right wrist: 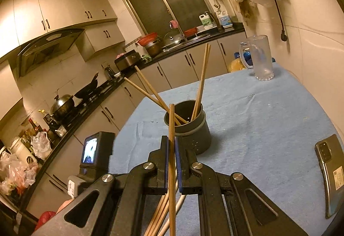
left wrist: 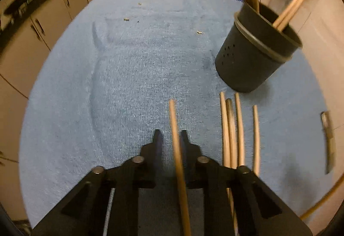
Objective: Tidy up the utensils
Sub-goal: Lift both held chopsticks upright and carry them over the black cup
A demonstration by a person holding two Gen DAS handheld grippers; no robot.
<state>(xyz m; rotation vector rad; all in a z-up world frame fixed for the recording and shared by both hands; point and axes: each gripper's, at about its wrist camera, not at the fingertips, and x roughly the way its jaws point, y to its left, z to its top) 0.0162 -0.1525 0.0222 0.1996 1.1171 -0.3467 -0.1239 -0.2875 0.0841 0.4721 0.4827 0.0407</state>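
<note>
A dark round holder (left wrist: 253, 51) stands on the blue cloth (left wrist: 129, 77) with several chopsticks leaning in it. Several more chopsticks (left wrist: 232, 128) lie side by side in front of it. One chopstick (left wrist: 174, 120) lies apart, and my left gripper (left wrist: 171, 135) points steeply down over it, open. That stick runs between the jaws against the right finger, with cloth showing on its left. My right gripper (right wrist: 171, 143) is shut on an upright chopstick (right wrist: 171, 120), just in front of the holder (right wrist: 193, 137).
A phone (right wrist: 331, 173) lies near the cloth's right edge, and a clear glass mug (right wrist: 260, 57) stands at the far corner. The other hand-held unit with a small screen (right wrist: 96, 150) is at the left. Kitchen counters and cabinets run behind the table.
</note>
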